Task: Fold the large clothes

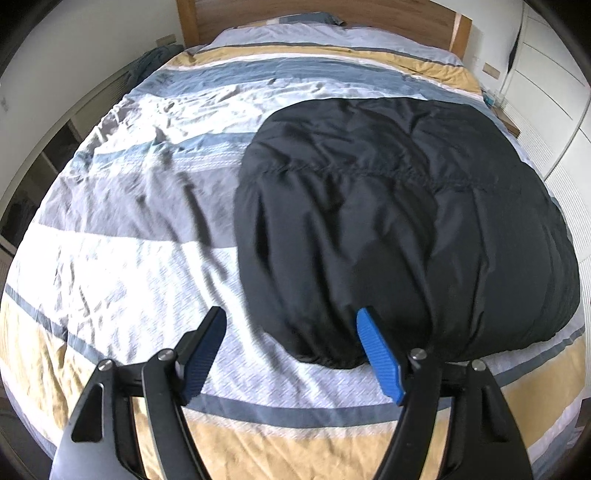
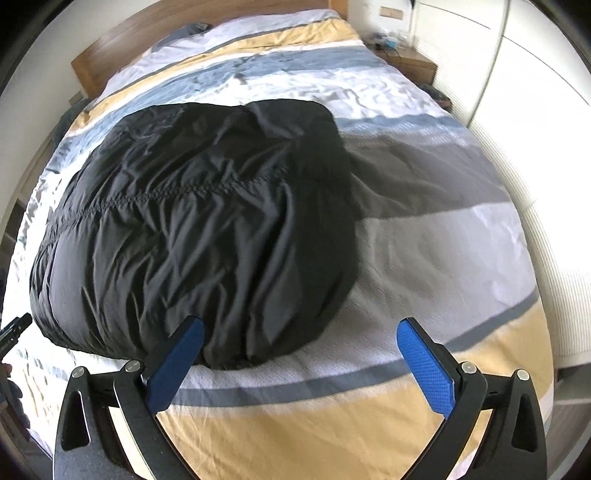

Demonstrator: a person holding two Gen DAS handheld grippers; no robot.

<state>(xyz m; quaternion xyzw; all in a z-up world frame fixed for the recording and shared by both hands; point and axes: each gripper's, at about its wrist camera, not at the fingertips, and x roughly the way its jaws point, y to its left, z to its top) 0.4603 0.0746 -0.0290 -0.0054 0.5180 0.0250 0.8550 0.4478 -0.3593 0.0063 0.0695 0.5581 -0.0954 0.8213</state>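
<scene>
Black jacket [image 1: 399, 221] lies folded on striped bed cover [image 1: 129, 229], wooden headboard [image 1: 295, 14] behind, nightstand [image 2: 410, 62] beside. Left gripper [image 1: 291, 325] and right gripper [image 2: 301, 332] both spread, empty.

Striped bedspread [image 1: 147, 206], wooden headboard [image 1: 388, 18], nightstand [image 2: 410, 61]

Black jacket [image 1: 399, 221] bulks mid-bed; striped duvet [image 1: 122, 229] lies clear on both sides.

Left gripper [image 1: 291, 325] angled steeply down, fingers [image 1: 378, 354] spread wide, holding nothing. Right gripper [image 2: 301, 334] likewise tilted down, fingers [image 2: 424, 365] splayed, empty.
</scene>
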